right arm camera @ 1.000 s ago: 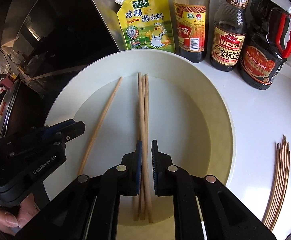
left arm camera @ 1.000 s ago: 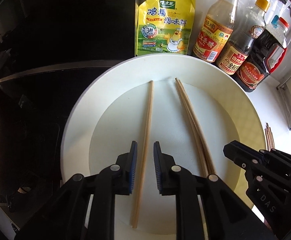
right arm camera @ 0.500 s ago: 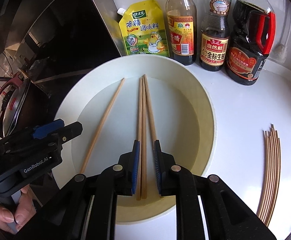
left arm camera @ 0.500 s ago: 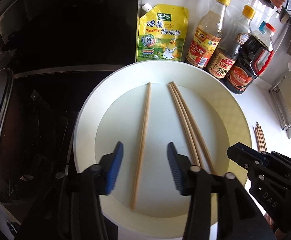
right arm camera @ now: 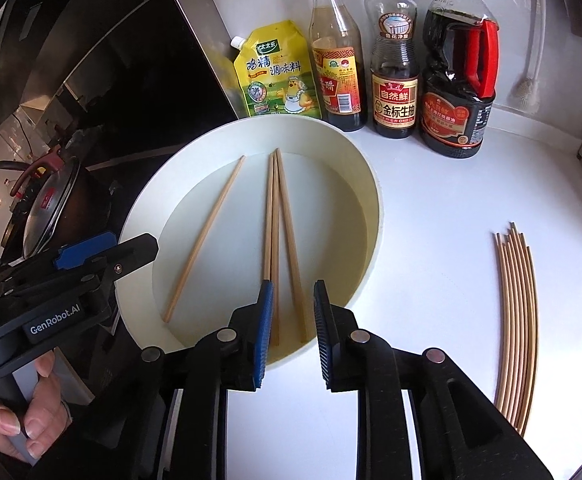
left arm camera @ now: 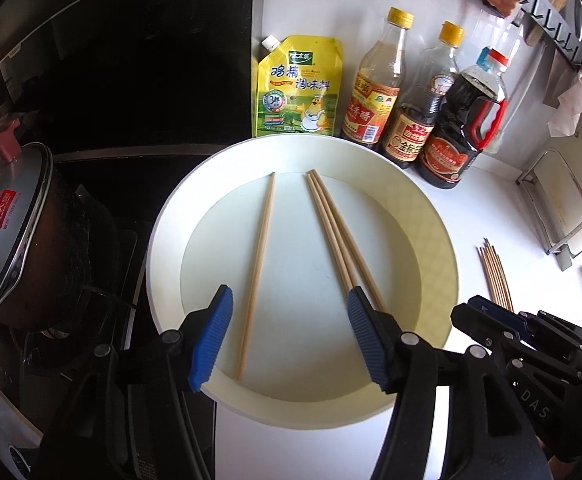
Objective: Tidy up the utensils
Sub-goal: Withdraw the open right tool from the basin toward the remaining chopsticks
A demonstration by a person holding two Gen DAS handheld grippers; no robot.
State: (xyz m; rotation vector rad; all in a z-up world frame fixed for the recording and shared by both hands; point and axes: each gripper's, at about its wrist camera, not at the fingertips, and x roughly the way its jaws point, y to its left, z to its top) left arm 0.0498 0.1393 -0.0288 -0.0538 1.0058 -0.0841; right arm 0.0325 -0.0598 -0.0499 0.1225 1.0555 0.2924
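Note:
A large white round plate (left arm camera: 163,240) holds a single wooden chopstick (left arm camera: 257,276) on the left and three chopsticks (left arm camera: 335,232) lying together to its right. My left gripper (left arm camera: 289,336) hangs above the plate's near part, its jaws opening wide. The single chopstick lies on the plate below them, untouched. My right gripper (right arm camera: 293,320) is over the near ends of the three chopsticks (right arm camera: 275,220), jaws opening, pads clear of the wood. The single chopstick (right arm camera: 207,236) lies left of them. Each gripper shows in the other's view, the left gripper (right arm camera: 103,256) and the right gripper (left arm camera: 491,320).
A yellow seasoning pouch (left arm camera: 297,88) and three sauce bottles (left arm camera: 411,120) stand behind the plate. A bundle of thin bamboo skewers (right arm camera: 515,320) lies on the white counter at the right. A lidded pot (left arm camera: 11,232) sits on the stove at the left. A hand (right arm camera: 11,420) grips the left handle.
Both grippers have opened and let go of their chopsticks, then drawn back and up. The chopsticks now lie loose on the plate, the three fanned slightly apart.

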